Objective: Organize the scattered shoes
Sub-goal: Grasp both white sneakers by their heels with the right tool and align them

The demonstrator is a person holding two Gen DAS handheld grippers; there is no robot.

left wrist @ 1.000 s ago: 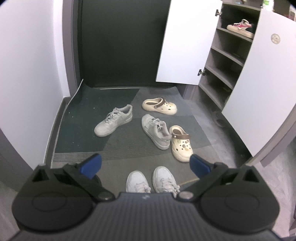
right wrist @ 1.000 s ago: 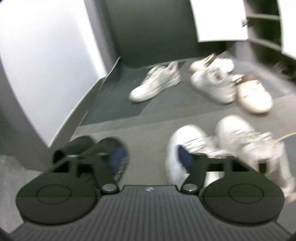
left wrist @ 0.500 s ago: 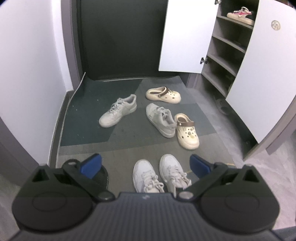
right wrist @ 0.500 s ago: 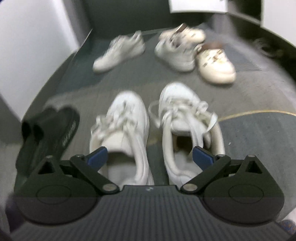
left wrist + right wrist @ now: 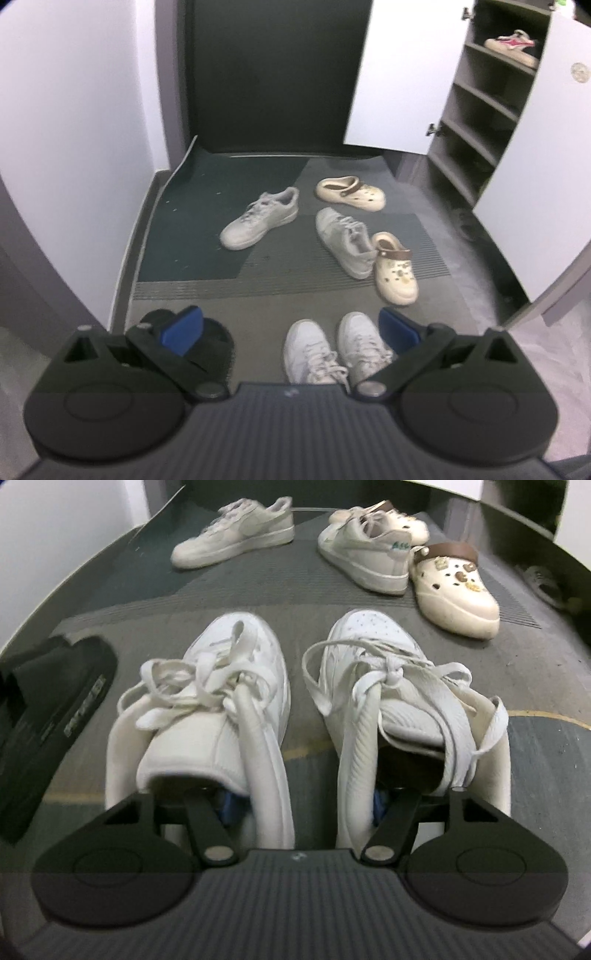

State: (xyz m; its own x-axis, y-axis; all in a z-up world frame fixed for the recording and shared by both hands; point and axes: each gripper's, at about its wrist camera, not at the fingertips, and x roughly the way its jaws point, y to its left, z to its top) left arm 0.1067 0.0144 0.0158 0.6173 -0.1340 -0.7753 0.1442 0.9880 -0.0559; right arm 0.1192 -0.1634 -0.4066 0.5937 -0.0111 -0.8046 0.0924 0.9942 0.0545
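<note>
Right wrist view: right tongs (image 5: 299, 805) sit low over the pair of white sneakers (image 5: 306, 716), one finger dipped into each shoe's opening, inner collar walls of both shoes between them. Jaws have just been closing; blue pads mostly hidden behind the collars, so whether they already press cannot be told. Pair lies side by side on the grey floor mat (image 5: 166, 602), toes pointing away, loose laces on top.

Left wrist view: left tongs (image 5: 291, 328) hang higher, spread wide, nothing between them. Ahead on the mat: two grey-white sneakers (image 5: 258, 218) apart from each other, two cream clogs (image 5: 393, 273) also split up, a black slide sandal (image 5: 218, 339) by the left finger. Shoe cabinet (image 5: 480, 122) stands open at right, doors swung out, most shelves bare, one pink-and-white shoe (image 5: 513, 46) on an upper shelf.

Step in hand, judged: pinch both inner collars together and carry the pair as one. To do it well: squeeze fully before lifting, fingers deep enough to catch the padded collar and not only the tongue or laces; lift straight up so neither shoe slips out; watch dangling laces for snagging; keep the pair level toward a free shelf
</note>
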